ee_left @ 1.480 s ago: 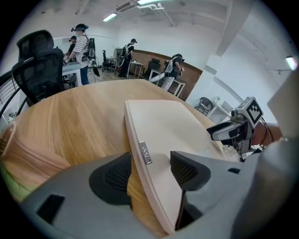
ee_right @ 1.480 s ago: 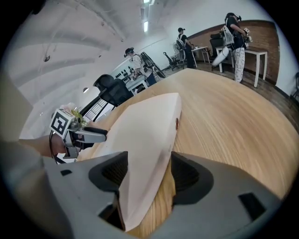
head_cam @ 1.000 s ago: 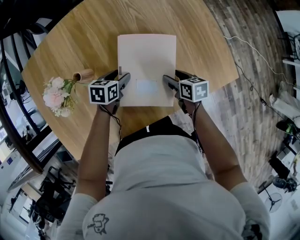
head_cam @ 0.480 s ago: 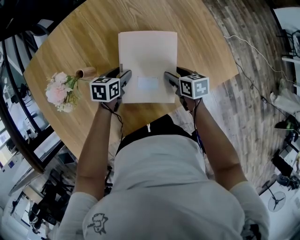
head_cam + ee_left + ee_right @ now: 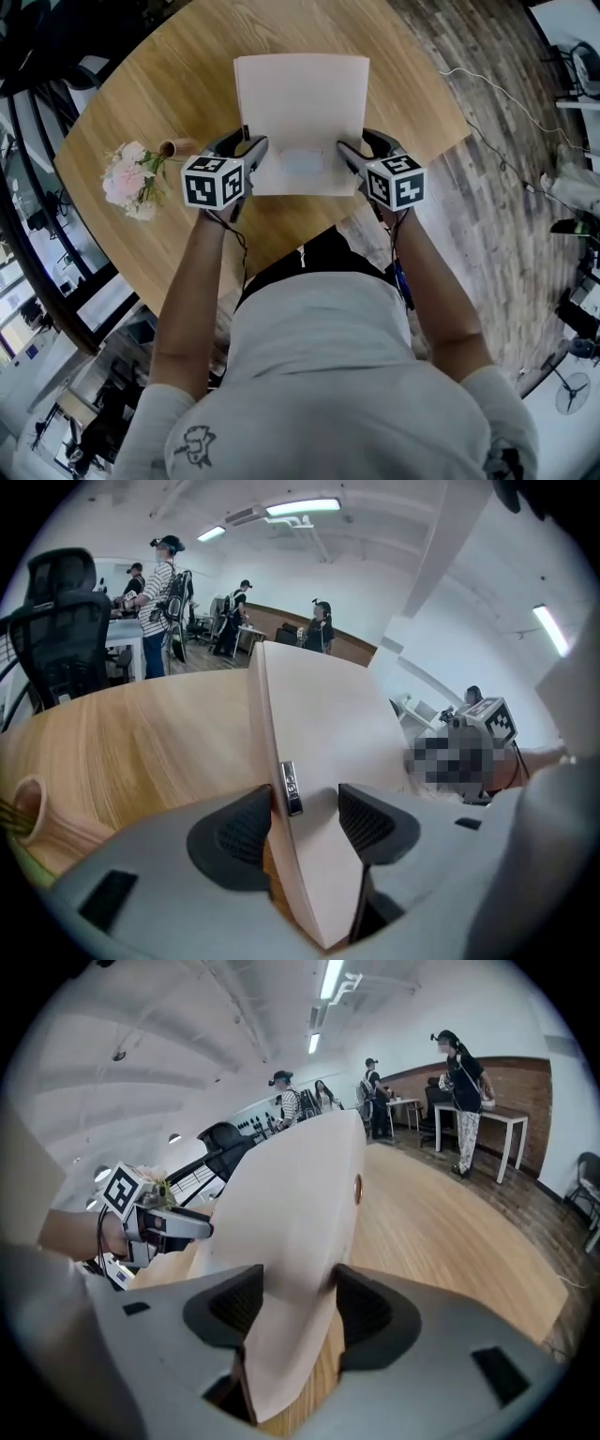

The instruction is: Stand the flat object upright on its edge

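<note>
The round wooden table (image 5: 141, 103) carries a pale folder (image 5: 300, 103) near its front edge, tilted with its far edge raised. The left gripper (image 5: 251, 155) clamps the folder's left side by a small metal clip (image 5: 291, 787). The right gripper (image 5: 351, 156) is closing on the right side, pads against it. A bunch of flowers (image 5: 131, 180) lies at the left.
</note>
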Motion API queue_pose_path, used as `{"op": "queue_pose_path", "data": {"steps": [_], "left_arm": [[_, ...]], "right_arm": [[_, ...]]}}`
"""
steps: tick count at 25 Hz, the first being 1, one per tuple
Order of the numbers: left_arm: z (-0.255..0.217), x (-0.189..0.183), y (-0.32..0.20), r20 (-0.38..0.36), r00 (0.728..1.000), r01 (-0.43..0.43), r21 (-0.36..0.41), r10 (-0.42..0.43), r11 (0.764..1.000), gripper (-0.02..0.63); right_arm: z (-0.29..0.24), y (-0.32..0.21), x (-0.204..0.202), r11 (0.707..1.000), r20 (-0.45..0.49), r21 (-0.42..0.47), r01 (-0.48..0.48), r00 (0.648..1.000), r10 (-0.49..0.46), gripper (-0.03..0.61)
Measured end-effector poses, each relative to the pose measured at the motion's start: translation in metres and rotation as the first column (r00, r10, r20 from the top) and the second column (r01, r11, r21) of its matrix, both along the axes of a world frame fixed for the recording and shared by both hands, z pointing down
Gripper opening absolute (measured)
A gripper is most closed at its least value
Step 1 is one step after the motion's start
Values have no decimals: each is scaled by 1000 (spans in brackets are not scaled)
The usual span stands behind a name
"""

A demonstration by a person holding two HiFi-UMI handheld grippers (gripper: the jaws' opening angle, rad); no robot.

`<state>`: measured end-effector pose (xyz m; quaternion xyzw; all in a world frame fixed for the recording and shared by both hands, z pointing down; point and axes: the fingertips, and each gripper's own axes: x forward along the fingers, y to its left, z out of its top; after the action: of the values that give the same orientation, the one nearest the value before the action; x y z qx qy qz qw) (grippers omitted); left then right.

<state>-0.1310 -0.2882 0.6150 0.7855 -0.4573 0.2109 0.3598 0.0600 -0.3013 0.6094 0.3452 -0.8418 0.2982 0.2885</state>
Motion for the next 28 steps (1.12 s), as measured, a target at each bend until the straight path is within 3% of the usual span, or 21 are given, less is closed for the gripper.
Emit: {"op": "queue_pose_path", "data": {"steps": [5, 12, 28], "left_arm": [[-27, 4, -3, 4, 999, -37, 82, 36, 996, 230], [-54, 7, -11, 33, 998, -57, 197, 51, 979, 230], [-59, 21, -27, 131, 989, -113, 389, 66, 914, 221]], "right_arm": [[-34, 1, 5, 989, -20, 146, 1, 1000, 2, 244], [-63, 0, 8, 944, -63, 330, 15, 998, 6, 242], [-46, -12, 24, 847, -169, 530, 42, 984, 56, 219]]}}
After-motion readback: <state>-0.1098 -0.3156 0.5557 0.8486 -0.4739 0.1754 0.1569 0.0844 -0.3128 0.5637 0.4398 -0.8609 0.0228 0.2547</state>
